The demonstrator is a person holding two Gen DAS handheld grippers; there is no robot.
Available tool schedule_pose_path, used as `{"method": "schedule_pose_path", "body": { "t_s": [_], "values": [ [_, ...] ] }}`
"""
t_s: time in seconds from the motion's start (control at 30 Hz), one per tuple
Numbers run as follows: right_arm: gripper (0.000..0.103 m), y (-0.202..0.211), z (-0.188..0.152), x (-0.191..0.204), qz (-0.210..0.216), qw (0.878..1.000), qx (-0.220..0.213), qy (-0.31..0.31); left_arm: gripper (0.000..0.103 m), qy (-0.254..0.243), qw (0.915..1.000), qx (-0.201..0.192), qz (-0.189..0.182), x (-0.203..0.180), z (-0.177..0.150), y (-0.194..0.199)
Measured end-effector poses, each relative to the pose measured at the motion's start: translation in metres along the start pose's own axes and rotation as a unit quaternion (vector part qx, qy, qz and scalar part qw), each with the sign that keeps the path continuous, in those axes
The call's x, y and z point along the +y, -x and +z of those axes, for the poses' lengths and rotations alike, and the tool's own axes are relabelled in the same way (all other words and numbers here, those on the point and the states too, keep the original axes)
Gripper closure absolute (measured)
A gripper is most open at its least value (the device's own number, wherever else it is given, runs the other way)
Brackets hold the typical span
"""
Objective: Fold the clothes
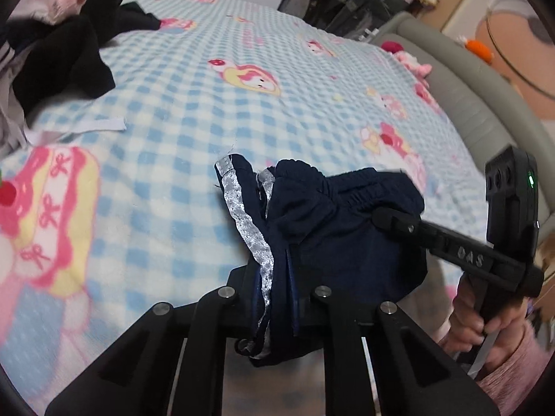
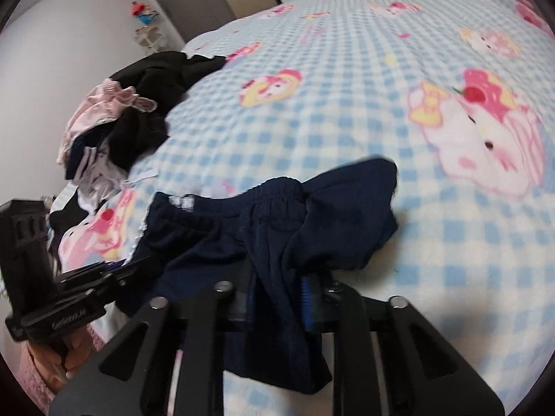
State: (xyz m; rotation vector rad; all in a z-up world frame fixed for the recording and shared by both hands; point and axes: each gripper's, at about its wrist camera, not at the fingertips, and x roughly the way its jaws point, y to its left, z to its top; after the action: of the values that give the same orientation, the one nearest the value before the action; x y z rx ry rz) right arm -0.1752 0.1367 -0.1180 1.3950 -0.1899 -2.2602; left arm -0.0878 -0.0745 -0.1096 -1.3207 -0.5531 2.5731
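Note:
A pair of navy shorts (image 1: pixel 329 228) with a silver lace side stripe and an elastic waistband is held up just above the blue checked bed blanket (image 1: pixel 215 111). My left gripper (image 1: pixel 277 277) is shut on the striped edge of the shorts. My right gripper (image 1: pixel 385 216) comes in from the right in the left wrist view and is shut on the waistband. In the right wrist view the shorts (image 2: pixel 277 228) drape over my right gripper (image 2: pixel 277 284), and my left gripper (image 2: pixel 118 274) holds their left end.
A heap of black, pink and white clothes (image 1: pixel 59 45) lies at the far left of the bed; it also shows in the right wrist view (image 2: pixel 131 111). A grey padded bed frame (image 1: pixel 461 79) runs along the right. Plush toys (image 1: pixel 412 60) sit by it.

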Motion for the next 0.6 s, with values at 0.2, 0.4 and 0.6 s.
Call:
{"method": "schedule_pose_path", "body": {
  "t_s": [0.2, 0.4, 0.6],
  "values": [
    [0.051, -0.001, 0.004, 0.001, 0.015, 1.0, 0.021, 0.01, 0.052, 0.036, 0.9964, 0.076, -0.011, 0.017, -0.003, -0.04],
    [0.087, 0.003, 0.005, 0.005, 0.006, 1.0, 0.011, 0.018, 0.088, 0.004, 0.9995, 0.031, 0.007, -0.009, -0.001, -0.019],
    [0.089, 0.049, 0.017, 0.025, -0.036, 0.997, -0.025, 0.061, 0.089, 0.005, 0.9999, -0.011, -0.006, -0.038, 0.009, 0.008]
  ]
}}
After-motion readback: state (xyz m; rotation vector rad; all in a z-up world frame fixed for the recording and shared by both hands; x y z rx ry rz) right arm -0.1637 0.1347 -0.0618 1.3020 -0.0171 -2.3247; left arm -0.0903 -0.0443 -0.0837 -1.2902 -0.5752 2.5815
